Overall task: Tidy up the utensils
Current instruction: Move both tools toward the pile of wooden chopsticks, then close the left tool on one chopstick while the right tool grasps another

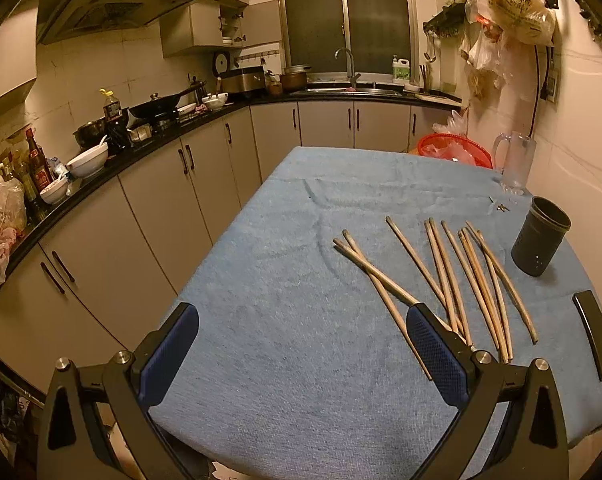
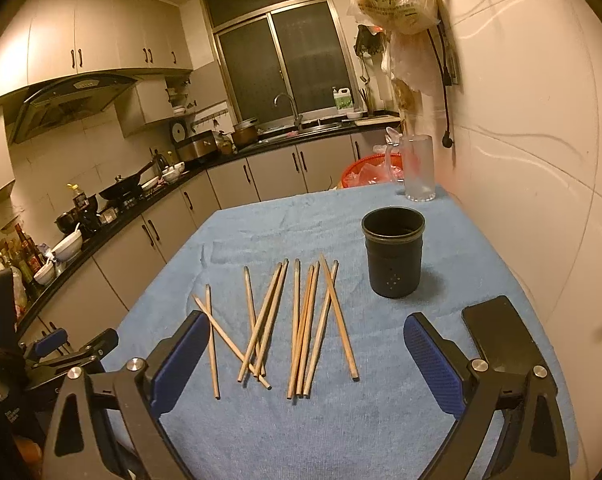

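Several wooden chopsticks (image 2: 301, 320) lie scattered on the blue cloth of the table (image 2: 341, 432); they also show in the left wrist view (image 1: 445, 276). A black utensil holder (image 2: 393, 252) stands upright and empty behind them to the right, and shows in the left wrist view (image 1: 540, 236). My right gripper (image 2: 305, 354) is open and empty, just above the near ends of the chopsticks. My left gripper (image 1: 301, 346) is open and empty, left of the chopsticks; its right finger overlaps two of them. The left gripper shows at the table's left edge in the right wrist view (image 2: 69, 346).
A black phone (image 2: 499, 334) lies at the table's right edge, close to my right finger. A glass mug (image 2: 417, 168) stands at the far right corner. A red basket (image 2: 371, 172) sits behind the table. The wall runs along the right; kitchen counters along the left.
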Tool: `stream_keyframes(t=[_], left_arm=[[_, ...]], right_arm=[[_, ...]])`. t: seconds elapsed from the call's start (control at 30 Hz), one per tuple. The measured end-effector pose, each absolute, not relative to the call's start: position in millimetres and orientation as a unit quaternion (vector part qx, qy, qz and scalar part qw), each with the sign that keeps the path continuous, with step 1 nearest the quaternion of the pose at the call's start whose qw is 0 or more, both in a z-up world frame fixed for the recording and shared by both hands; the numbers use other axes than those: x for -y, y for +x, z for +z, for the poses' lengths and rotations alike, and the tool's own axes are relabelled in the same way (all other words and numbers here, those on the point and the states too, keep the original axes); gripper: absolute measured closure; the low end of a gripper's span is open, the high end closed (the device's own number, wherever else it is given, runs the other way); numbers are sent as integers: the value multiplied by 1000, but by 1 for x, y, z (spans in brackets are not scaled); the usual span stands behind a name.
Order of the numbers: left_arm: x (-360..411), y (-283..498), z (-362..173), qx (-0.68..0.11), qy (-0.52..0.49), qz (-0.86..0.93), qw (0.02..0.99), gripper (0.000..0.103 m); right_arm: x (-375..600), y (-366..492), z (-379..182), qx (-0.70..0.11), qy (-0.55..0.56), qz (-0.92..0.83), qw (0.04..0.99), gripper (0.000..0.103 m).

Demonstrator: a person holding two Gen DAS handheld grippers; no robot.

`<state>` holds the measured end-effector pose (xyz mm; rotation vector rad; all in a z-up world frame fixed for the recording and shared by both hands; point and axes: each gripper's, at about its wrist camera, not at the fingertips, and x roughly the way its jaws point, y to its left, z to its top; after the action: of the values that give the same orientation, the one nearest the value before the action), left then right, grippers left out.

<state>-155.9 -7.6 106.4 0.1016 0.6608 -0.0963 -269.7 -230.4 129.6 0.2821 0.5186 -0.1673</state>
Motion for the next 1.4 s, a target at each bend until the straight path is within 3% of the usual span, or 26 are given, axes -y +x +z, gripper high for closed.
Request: stream_keyframes(t=[0.4, 0.57, 0.7, 0.73, 0.77, 1.3, 1.4], left_arm=[[17, -128, 80, -365, 55, -53, 928, 0], [12, -101, 69, -400, 39, -62, 914, 0], [7, -75, 66, -426, 12, -70, 902, 2], [8, -71, 65, -430, 12, -74, 900, 2], [9, -66, 64, -434, 12, -76, 898, 2], [33, -43, 64, -433, 33, -71, 898, 3], [35, -34, 62, -444, 26, -75, 892, 8]], right_arm=[[239, -235, 107, -300, 141, -80, 940, 9], [243, -200, 96, -340, 137, -56, 929, 30], [249, -172, 92, -361, 147, -37, 920, 38], [248, -166, 93, -363, 142, -34, 920, 46], [247, -160, 93, -366, 138, -28, 920, 48], [234, -131, 90, -384, 121, -5, 915, 49], [236, -130, 91, -383, 122, -6, 916, 49]])
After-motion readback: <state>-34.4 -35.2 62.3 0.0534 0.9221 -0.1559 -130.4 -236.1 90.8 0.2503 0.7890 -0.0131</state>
